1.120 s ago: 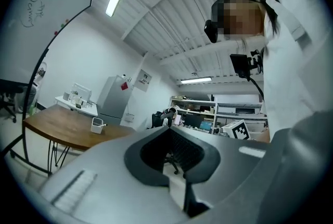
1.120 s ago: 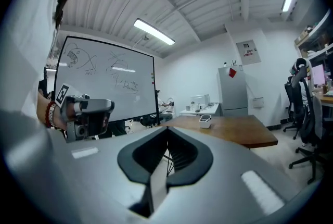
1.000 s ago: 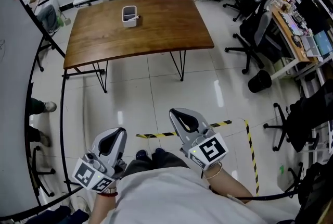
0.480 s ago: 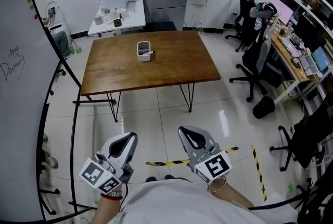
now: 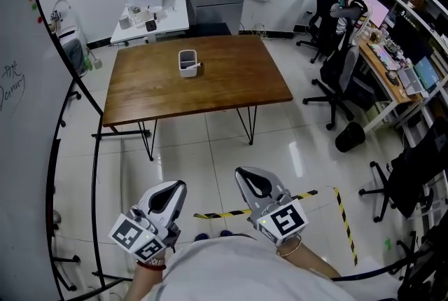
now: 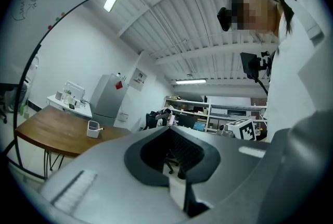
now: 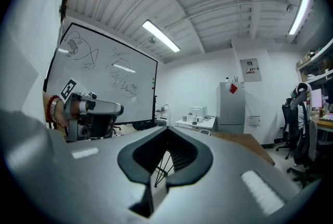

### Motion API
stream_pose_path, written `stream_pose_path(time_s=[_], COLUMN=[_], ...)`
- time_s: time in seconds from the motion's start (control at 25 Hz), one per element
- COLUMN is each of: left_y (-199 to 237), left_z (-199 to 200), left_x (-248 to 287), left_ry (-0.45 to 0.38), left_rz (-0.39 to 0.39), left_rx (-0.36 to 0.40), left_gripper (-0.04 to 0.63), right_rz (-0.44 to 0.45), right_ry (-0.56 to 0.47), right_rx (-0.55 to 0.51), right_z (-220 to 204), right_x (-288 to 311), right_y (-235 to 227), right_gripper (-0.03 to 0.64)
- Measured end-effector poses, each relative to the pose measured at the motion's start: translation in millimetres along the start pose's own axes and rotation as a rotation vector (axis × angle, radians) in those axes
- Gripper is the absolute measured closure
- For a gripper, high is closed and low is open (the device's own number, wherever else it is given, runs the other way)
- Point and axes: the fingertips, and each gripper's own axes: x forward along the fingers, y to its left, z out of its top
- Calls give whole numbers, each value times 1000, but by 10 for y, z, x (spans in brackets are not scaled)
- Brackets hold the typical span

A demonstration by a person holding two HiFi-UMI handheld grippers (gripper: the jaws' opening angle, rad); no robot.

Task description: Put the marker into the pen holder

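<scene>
A white pen holder (image 5: 187, 61) stands on the far half of the brown wooden table (image 5: 231, 86). A thin marker (image 5: 198, 66) pokes out over its right rim. Both grippers are held close to my body, well short of the table. My left gripper (image 5: 173, 189) is shut and empty. So is my right gripper (image 5: 246, 176). In the left gripper view the pen holder (image 6: 93, 128) shows small on the table (image 6: 47, 132), far beyond the jaws. In the right gripper view only the table's edge (image 7: 248, 144) shows, with the left gripper (image 7: 91, 114) at the left.
White tiled floor with black-and-yellow tape (image 5: 311, 193) lies between me and the table. A whiteboard on a black frame (image 5: 21, 82) stands at the left. Office chairs (image 5: 343, 75) and desks fill the right side. A white side table (image 5: 150, 9) stands behind the wooden table.
The head view has lifted and shifted, so the table sits lower in the picture and more of the far wall shows. Both grippers stay shut near my body.
</scene>
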Motion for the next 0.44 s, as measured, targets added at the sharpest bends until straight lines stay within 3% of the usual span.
stream_pose_path(time_s=[0.44], left_y=[-65], left_z=[-74], left_x=[47], left_ry=[22], left_rz=[-5], left_rx=[-17], left_gripper=[598], right_rz=[11], right_ry=[17], right_rx=[7], right_z=[-53], right_x=[-19], right_y=[35], right_gripper=[626])
